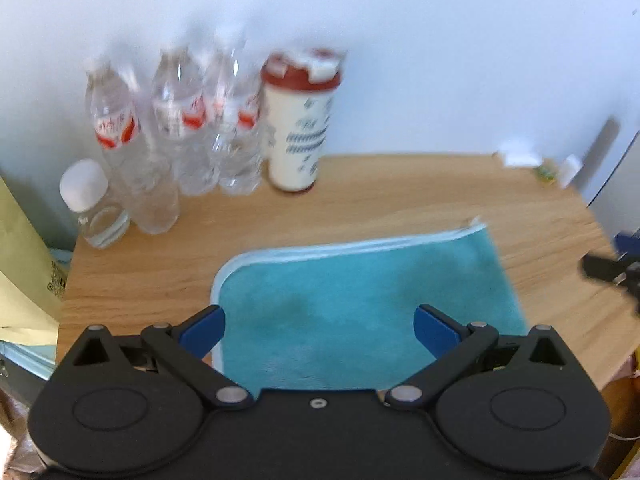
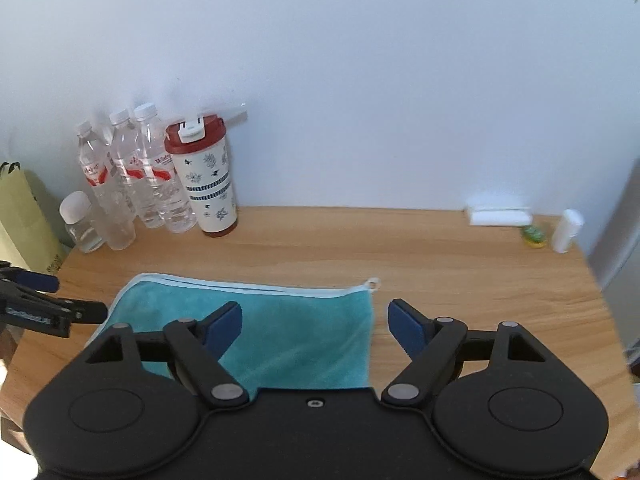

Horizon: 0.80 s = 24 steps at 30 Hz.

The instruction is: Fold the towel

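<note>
Both grippers, left (image 1: 318, 330) and right (image 2: 315, 326), hang wide open and empty above the folded towel (image 2: 280, 320); another fold likely needs fresh corner grips.

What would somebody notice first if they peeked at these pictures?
Most likely the bright teal towel, lying folded on the wooden table just ahead of the two open black tools with blue pads. Next, the tumbler with a red lid standing at the back left against the wall, beside a row of clear water bottles.
</note>
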Tool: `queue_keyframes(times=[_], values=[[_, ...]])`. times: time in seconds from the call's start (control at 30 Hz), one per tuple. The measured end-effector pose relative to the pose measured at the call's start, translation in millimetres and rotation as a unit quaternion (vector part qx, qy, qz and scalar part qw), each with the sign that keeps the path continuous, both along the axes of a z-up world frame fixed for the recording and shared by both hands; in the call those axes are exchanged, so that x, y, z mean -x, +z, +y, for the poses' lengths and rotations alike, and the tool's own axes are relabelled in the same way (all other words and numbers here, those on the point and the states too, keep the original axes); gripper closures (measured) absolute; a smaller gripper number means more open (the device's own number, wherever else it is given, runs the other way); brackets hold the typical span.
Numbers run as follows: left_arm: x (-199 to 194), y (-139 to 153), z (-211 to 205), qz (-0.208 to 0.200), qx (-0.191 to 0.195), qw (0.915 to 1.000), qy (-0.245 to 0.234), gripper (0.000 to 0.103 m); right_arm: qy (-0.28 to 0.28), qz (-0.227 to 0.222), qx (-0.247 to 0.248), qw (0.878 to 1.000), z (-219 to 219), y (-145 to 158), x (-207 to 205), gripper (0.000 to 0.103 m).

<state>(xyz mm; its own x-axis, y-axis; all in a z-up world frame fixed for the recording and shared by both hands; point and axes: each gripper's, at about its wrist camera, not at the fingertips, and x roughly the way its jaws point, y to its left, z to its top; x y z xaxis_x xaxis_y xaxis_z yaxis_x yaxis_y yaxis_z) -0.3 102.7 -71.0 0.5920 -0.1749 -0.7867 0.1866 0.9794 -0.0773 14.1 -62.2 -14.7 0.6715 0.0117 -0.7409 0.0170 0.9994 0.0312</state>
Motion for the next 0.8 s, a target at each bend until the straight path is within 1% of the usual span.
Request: queue_keyframes(times=[0.1, 0.17, 0.2, 0.27, 0.3, 0.33, 0.4, 0.5, 0.6, 0.73, 0.8], values=[[16, 18, -3, 0.009, 0.02, 0.9997, -0.009, 0.0, -0.021, 0.019, -0.014, 0.999, 1, 7, 10, 0.01], [24, 25, -4, 0.014, 0.033, 0.9993, 0.012, 0.0, -0.028, 0.039, -0.033, 0.998, 2, 9, 15, 0.01], [27, 28, -4, 0.022, 0.045, 0.9986, 0.017, 0.0, -0.029, 0.044, -0.039, 0.998, 4, 9, 17, 0.01], [31, 32, -5, 0.033, 0.051, 0.9979, 0.023, 0.0, -0.032, 0.055, -0.044, 0.997, 7, 10, 21, 0.01], [35, 34, -7, 0.03, 0.038, 0.9984, 0.03, 0.0, -0.037, 0.06, -0.04, 0.997, 10, 10, 22, 0.01], [40, 37, -10, 0.023, 0.016, 0.9989, 0.039, 0.0, -0.041, 0.064, -0.037, 0.996, 12, 9, 24, 0.01], [49, 39, -14, 0.013, -0.02, 0.9982, 0.055, 0.0, -0.037, 0.078, -0.028, 0.996, 19, 10, 27, 0.01], [55, 40, -17, 0.015, -0.06, 0.9961, 0.063, 0.0, -0.034, 0.07, -0.014, 0.997, 23, 14, 34, 0.01], [57, 40, -16, 0.021, -0.076, 0.9945, 0.069, 0.0, -0.047, 0.068, -0.014, 0.996, 21, 20, 39, 0.01], [60, 40, -13, 0.034, -0.083, 0.9928, 0.079, 0.0, -0.051, 0.068, -0.02, 0.996, 18, 29, 39, 0.01], [60, 38, -12, 0.046, -0.09, 0.9909, 0.09, 0.0, -0.052, 0.067, -0.023, 0.996, 18, 33, 38, 0.01]])
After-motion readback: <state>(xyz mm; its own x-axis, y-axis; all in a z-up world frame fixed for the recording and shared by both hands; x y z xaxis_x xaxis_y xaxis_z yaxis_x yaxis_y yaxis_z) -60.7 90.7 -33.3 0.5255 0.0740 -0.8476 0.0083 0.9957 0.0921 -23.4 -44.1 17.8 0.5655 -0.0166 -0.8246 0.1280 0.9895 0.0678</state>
